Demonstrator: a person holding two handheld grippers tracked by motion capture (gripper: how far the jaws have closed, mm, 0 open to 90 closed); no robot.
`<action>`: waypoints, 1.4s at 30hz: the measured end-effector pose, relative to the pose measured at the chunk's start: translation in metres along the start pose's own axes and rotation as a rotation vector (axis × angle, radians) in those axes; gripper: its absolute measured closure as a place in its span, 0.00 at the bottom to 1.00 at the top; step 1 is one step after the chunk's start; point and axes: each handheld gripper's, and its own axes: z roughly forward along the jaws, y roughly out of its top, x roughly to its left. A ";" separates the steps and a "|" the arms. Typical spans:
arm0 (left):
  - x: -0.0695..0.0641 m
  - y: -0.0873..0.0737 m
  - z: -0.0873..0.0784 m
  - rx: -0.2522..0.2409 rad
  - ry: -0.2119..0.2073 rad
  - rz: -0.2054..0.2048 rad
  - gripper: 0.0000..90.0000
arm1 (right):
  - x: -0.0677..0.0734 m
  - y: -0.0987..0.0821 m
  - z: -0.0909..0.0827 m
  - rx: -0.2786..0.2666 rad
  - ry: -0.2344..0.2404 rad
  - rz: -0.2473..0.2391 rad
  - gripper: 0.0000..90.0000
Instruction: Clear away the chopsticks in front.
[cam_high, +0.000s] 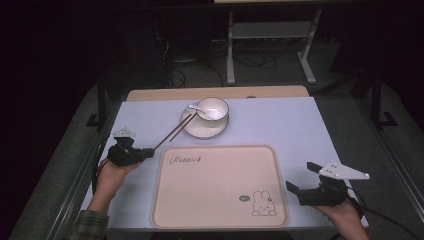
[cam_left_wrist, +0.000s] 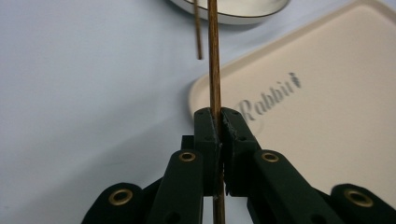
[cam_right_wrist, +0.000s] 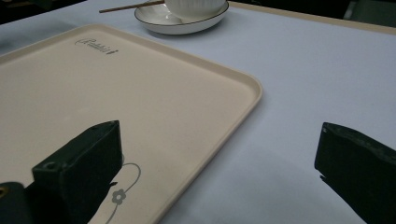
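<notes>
My left gripper (cam_high: 149, 152) sits left of the cream tray (cam_high: 220, 220) and is shut on a brown chopstick (cam_high: 172, 132). In the left gripper view the chopstick (cam_left_wrist: 215, 70) runs straight up between the pressed jaws (cam_left_wrist: 219, 116) toward the white plate (cam_left_wrist: 233, 11). A second chopstick (cam_left_wrist: 198, 32) lies beside it with its far end on the plate. The plate (cam_high: 192, 131) holds a white bowl (cam_high: 212, 107) and a white spoon (cam_high: 193, 106). My right gripper (cam_high: 300, 176) stands open at the tray's right edge, with nothing between its jaws (cam_right_wrist: 219, 172).
The tray (cam_right_wrist: 140, 93) bears a "Rabbit" print and a rabbit drawing (cam_high: 263, 204); nothing lies on it. A pale mat (cam_high: 280, 120) covers the table. Behind the table are a metal stand (cam_high: 270, 45) and cables on a dark floor.
</notes>
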 end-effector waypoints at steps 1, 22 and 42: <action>-0.002 -0.001 -0.001 -0.002 -0.004 0.000 0.94 | 0.000 0.000 0.000 0.000 0.000 -0.001 0.00; -0.055 -0.017 0.012 0.071 -0.113 0.089 0.94 | 0.001 0.001 0.001 0.002 0.002 -0.004 0.00; -0.071 -0.024 0.039 0.184 -0.126 0.138 0.94 | 0.001 0.000 0.002 0.003 0.002 -0.006 0.00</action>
